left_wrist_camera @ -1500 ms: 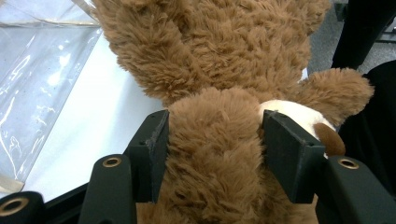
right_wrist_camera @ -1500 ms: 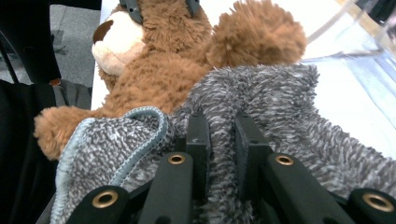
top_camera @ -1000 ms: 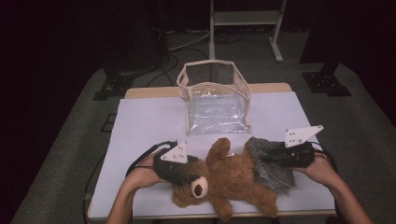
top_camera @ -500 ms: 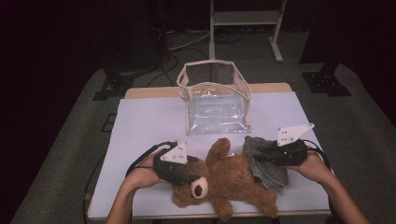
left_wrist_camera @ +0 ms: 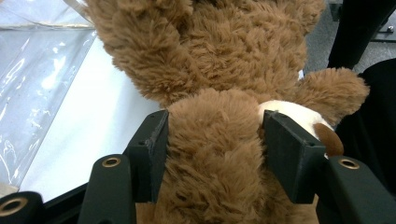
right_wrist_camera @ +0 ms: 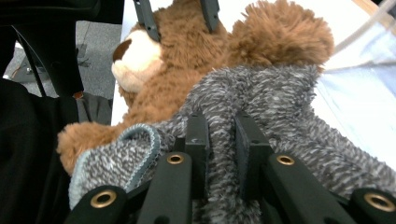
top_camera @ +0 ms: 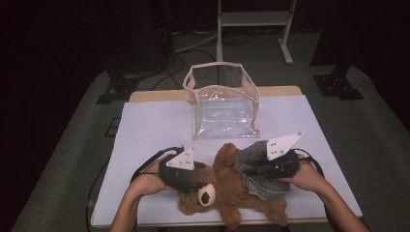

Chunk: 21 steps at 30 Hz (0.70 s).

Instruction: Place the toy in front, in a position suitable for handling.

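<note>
Plush brown teddy bear (top_camera: 227, 186) lying on its back near the front edge of the desk (top_camera: 145, 130), which is covered by a smooth white sheet. In the high view the bear's head is largely masked by the left tool (top_camera: 186, 181), leaving the pale muzzle and dark nose exposed; its lower legs run to the desk edge and one foot is cut off by the frame. In the left gripper view the left tool (left_wrist_camera: 215, 140) is closed on the bear's head, its flat black pads sunk into long, shaggy fur on both sides, and the bear's face is turned away apart from a cream patch and a brown nose tip at right. A grey, nubbly knitted garment (top_camera: 258, 169) with a paler bound hem is draped over the bear's torso; how much of the body it covers cannot be made out. In the right gripper view the right tool (right_wrist_camera: 219, 140) pinches a narrow ridge of this knit between nearly closed jaws, and the fabric below them is hidden. Behind the bear stands an open, box-shaped bag (top_camera: 222, 104) of clear, glossy plastic with cream trim.
</note>
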Motion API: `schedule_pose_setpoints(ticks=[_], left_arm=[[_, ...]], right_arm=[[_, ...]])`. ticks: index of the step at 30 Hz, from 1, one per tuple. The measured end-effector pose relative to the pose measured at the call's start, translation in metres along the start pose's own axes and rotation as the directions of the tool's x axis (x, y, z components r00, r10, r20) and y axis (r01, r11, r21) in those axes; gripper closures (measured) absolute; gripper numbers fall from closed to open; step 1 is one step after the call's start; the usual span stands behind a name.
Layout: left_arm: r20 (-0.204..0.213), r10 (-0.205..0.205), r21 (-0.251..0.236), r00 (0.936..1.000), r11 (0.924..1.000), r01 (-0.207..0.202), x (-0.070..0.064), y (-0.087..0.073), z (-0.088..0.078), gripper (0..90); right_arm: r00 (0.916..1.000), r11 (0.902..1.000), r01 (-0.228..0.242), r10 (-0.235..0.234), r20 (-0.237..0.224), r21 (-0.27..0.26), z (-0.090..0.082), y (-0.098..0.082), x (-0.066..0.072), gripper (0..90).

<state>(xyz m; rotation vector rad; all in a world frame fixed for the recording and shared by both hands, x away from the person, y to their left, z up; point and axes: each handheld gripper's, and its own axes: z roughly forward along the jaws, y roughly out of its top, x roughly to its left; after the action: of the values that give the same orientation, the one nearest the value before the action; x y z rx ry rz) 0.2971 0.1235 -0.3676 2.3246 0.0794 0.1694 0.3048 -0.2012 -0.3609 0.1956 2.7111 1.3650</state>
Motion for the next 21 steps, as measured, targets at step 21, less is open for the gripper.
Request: schedule_pose_setpoints(ticks=[21], left_arm=[[-0.014, -0.003, 0.003, 0.9999, 1.0000, 0.003, 0.001, 0.001, -0.005, 41.1]], right_arm=[[0.9999, 0.9996, -0.014, 0.014, -0.006, 0.025, 0.001, -0.009, 0.001, 77.1]])
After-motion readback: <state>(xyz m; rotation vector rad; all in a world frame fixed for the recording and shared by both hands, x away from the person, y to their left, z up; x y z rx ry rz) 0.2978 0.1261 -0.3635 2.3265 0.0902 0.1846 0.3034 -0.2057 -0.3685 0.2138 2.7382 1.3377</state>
